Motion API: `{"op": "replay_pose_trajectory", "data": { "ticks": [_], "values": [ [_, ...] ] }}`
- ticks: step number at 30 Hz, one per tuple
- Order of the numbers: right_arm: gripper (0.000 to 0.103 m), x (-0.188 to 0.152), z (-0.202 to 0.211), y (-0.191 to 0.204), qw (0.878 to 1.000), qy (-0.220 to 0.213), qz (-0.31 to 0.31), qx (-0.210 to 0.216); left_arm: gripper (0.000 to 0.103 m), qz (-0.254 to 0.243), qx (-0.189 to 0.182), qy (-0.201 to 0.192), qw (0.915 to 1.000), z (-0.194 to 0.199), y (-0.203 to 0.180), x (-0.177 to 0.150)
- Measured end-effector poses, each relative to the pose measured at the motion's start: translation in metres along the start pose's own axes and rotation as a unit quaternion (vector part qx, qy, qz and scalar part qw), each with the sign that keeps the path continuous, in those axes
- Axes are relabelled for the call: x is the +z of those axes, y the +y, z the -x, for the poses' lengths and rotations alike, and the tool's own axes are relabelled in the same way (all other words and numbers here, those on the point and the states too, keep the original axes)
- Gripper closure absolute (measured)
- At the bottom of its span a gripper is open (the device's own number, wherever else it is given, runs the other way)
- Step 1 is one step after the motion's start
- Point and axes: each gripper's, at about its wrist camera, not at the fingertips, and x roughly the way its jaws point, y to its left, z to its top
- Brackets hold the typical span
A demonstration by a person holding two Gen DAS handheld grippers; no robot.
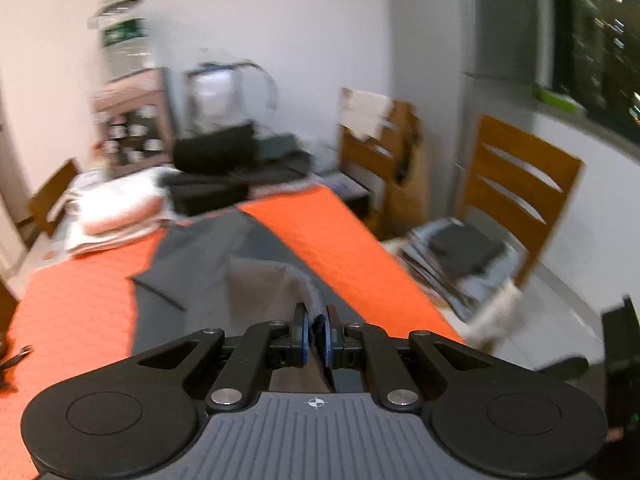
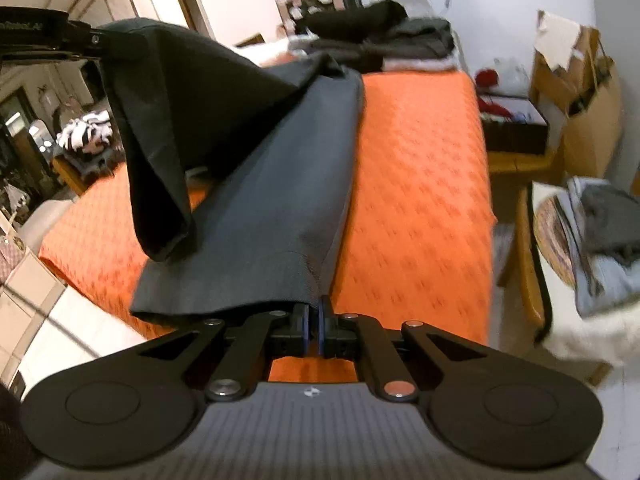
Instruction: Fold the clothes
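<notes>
A dark grey garment [image 2: 272, 184] lies lengthwise on the orange table cover [image 2: 416, 184]. My right gripper [image 2: 315, 330] is shut on its near hem corner, low over the table's front edge. My left gripper [image 1: 316, 330] is shut on another edge of the same garment [image 1: 208, 264], pinching a ribbed grey fold between the blue pads. In the right wrist view the left gripper [image 2: 90, 42] appears at the upper left, holding a corner of the cloth lifted high, with a loose flap hanging down from it. The left wrist view is motion-blurred.
Folded dark and white clothes [image 2: 384, 40] are stacked at the table's far end. Wooden chairs [image 1: 516, 196] stand to the right, one carrying a pile of clothes [image 1: 460, 256]. A dark box [image 2: 514, 124] and a cardboard box [image 2: 576, 92] sit beyond the right edge.
</notes>
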Motion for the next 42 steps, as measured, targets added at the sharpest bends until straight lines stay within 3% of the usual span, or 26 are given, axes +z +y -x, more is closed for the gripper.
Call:
{"op": "replay_pose_trajectory", "data": {
  "ticks": [6, 16, 20, 21, 23, 25, 29, 34, 37, 42],
  "values": [
    [0.080, -0.011, 0.012, -0.015, 1.000, 0.008, -0.014, -0.004, 0.093, -0.099, -0.036, 0.043, 0.9935, -0.028, -0.049, -0.018],
    [0.077, -0.014, 0.049, -0.045, 0.997, -0.021, -0.056, -0.045, 0.092, -0.145, -0.064, 0.116, 0.9806, -0.099, -0.096, -0.059],
    [0.075, -0.005, 0.049, -0.053, 0.995, -0.037, -0.088, -0.014, 0.087, -0.152, -0.065, 0.131, 0.9774, -0.111, -0.100, -0.074],
    [0.075, -0.002, 0.047, -0.054, 0.994, -0.040, -0.099, -0.001, 0.086, -0.149, -0.069, 0.130, 0.9778, -0.110, -0.099, -0.075],
    [0.074, 0.004, 0.043, -0.056, 0.991, -0.044, -0.122, 0.022, 0.073, -0.138, -0.081, 0.125, 0.9792, -0.105, -0.095, -0.073],
    [0.072, 0.008, 0.036, -0.058, 0.987, -0.040, -0.148, 0.043, 0.066, -0.128, -0.095, 0.117, 0.9802, -0.095, -0.090, -0.071],
    [0.071, 0.010, 0.019, -0.068, 0.970, -0.029, -0.225, 0.084, 0.062, -0.107, -0.098, 0.105, 0.9838, -0.067, -0.073, -0.072],
    [0.071, 0.004, -0.004, -0.081, 0.936, -0.021, -0.325, 0.131, 0.059, -0.046, -0.045, 0.107, 0.9922, -0.039, -0.036, -0.084],
    [0.071, 0.001, -0.016, -0.085, 0.920, -0.016, -0.361, 0.151, 0.059, -0.010, -0.010, 0.119, 0.9928, -0.032, -0.021, -0.096],
    [0.074, 0.010, -0.031, -0.068, 0.938, 0.027, -0.312, 0.147, 0.053, 0.022, 0.011, 0.136, 0.9903, -0.028, -0.016, -0.114]
  ]
}}
